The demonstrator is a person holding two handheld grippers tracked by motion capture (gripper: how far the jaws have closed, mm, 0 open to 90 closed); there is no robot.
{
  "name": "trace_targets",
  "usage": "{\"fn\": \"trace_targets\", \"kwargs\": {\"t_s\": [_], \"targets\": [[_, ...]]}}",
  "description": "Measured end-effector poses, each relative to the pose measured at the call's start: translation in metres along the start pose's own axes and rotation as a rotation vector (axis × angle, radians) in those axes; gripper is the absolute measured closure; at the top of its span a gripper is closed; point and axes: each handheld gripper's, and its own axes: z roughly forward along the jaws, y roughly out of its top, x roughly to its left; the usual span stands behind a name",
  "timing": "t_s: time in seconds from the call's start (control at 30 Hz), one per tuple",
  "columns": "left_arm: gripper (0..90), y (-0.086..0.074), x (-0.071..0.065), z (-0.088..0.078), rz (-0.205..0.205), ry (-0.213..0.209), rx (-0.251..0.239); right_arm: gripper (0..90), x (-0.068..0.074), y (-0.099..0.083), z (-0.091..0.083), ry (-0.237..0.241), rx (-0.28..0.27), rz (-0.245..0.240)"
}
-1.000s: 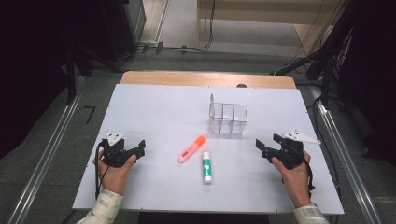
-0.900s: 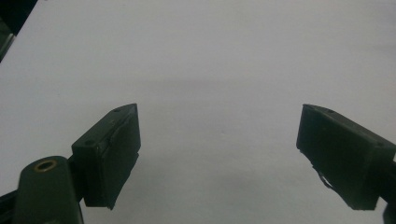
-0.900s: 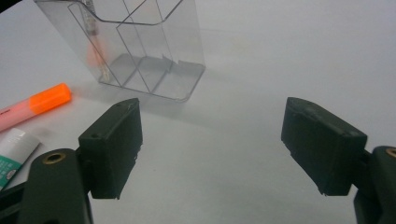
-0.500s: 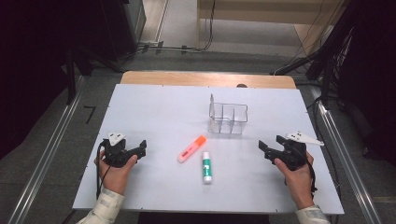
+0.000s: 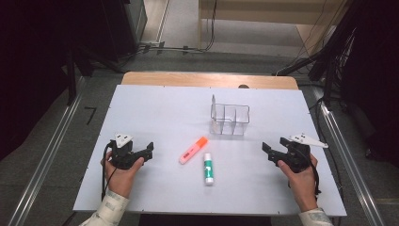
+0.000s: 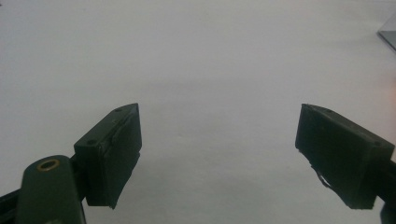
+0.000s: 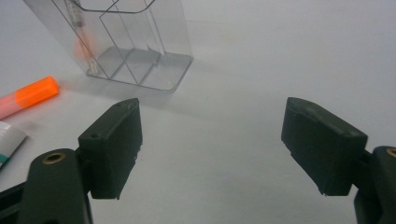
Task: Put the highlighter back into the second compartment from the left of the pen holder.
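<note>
- Left gripper (image 5: 147, 151) held low over the near-left part of the white desk (image 5: 160, 113), jaws spread wide and pinching nothing; in the left gripper view (image 6: 219, 158) bare desk surface between the two black jaws.
- Left hand (image 5: 121, 174) wrapped around the gripper body, patterned sleeve (image 5: 106, 209) entering from the near edge, grey three-cornered plate on top, black cable looping down the left side.
- Right gripper (image 5: 273, 149) held low over the near-right part of the desk, jaws likewise spread and empty, pointed inward toward the middle; in the right gripper view (image 7: 212, 144) nothing but desk between the jaws.
- Right hand (image 5: 301, 181) gripping from behind, grey plate sticking out to the right.
- Orange highlighter (image 5: 193, 149) lying flat near the desk's middle, slanted, orange cap toward the far right; seen at the left edge of the right gripper view (image 7: 28, 95).
- Glue stick (image 5: 208, 168) with white body and green label lying flat just beside the highlighter's near side, lengthwise toward the person, apart from it; one end visible in the right gripper view (image 7: 8, 140).
- Clear plastic organiser (image 5: 229, 119) with dividers standing upright beyond the two pens, nearer the right gripper; compartments apparently empty (image 7: 126, 42).
- Both grippers well apart from the highlighter and glue stick, which lie between them.
</note>
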Motion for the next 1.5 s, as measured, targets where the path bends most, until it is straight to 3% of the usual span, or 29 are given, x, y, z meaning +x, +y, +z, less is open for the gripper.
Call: {"fn": "trace_targets", "kwargs": {"t_s": [0.37, 0.77, 1.5], "targets": [[18.0, 0.001, -0.028, 0.007, 0.072, -0.077, 0.007, 19.2, -0.001, 0.000, 0.001, -0.001, 0.005, 0.009], [21.9, 0.003, -0.053, 0.016, 0.121, -0.145, 0.025, 19.2, -0.001, 0.000, 0.001, 0.001, 0.008, 0.016], [28.8, 0.005, -0.085, 0.030, 0.168, -0.225, 0.049, 19.3, -0.001, -0.001, 0.003, 0.003, 0.021, 0.028]]}}
